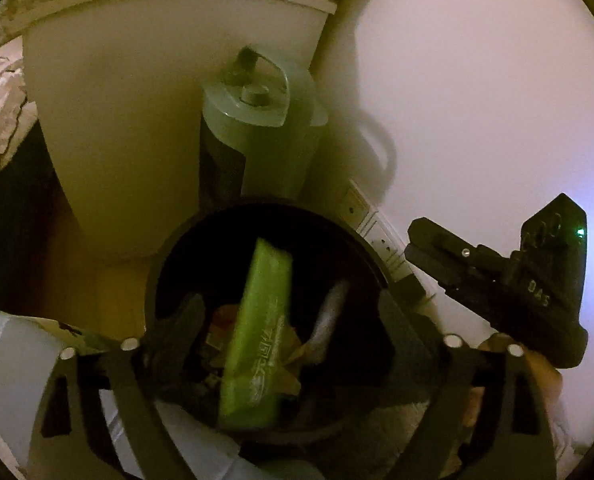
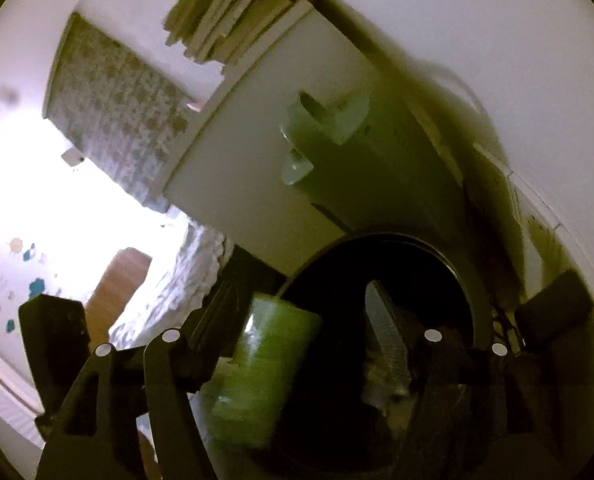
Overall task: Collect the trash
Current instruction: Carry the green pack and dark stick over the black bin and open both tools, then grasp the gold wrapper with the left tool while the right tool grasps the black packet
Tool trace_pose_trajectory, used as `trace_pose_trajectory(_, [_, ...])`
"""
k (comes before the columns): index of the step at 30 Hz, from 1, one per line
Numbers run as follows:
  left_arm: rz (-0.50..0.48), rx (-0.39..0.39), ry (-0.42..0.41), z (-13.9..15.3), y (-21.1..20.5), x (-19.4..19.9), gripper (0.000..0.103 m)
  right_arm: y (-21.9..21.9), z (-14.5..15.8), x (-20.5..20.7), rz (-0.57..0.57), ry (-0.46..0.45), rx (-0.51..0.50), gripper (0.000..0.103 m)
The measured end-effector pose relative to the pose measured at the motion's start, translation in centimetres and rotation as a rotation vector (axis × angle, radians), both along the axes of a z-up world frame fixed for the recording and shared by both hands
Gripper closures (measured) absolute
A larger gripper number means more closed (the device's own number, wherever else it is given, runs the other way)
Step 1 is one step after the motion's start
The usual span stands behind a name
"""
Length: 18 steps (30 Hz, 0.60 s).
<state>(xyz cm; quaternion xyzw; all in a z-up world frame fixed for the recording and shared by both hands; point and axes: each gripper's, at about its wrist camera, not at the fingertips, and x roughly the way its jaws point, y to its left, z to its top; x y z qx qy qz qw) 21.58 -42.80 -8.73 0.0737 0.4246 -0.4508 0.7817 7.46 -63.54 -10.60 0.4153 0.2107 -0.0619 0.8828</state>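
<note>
- left wrist view: the left gripper (image 1: 293, 344) hangs over the round black bin (image 1: 257, 224), fingers spread wide and holding nothing. a green wrapper (image 1: 257, 344) lies tilted inside the bin among crumpled trash. a green jug (image 1: 257, 128) stands just behind the bin.
- right wrist view: the right gripper (image 2: 297, 360) has its fingers wide apart over the bin (image 2: 467, 300); the blurred green wrapper (image 2: 257, 372) sits by its left finger, whether touching i cannot tell.
</note>
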Motion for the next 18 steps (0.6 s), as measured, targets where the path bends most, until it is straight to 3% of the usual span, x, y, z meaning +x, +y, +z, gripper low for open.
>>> trace_pose_trajectory(8, [0.042, 0.006, -0.028, 2.0, 3.4, -1.0, 0.014, 0.9, 0.4, 0.4, 0.011, 0.019, -0.023, 0.036])
trace_pose_trajectory(10, [0.068, -0.002, -0.033, 2.8, 5.2, -1.6, 0.009, 1.4, 0.5, 0.6, 0.013, 0.028, -0.035, 0.036])
trace_pose_trajectory(11, [0.089, -0.005, -0.044, 3.3, 6.5, -2.1, 0.005, 1.6, 0.6, 0.7, 0.017, 0.036, -0.044, 0.034])
trace_pose_trajectory(18, [0.249, 0.056, -0.141, 4.3, 18.7, -6.8, 0.005, 3.6, 1.0, 1.0, 0.057, 0.072, -0.109, 0.033])
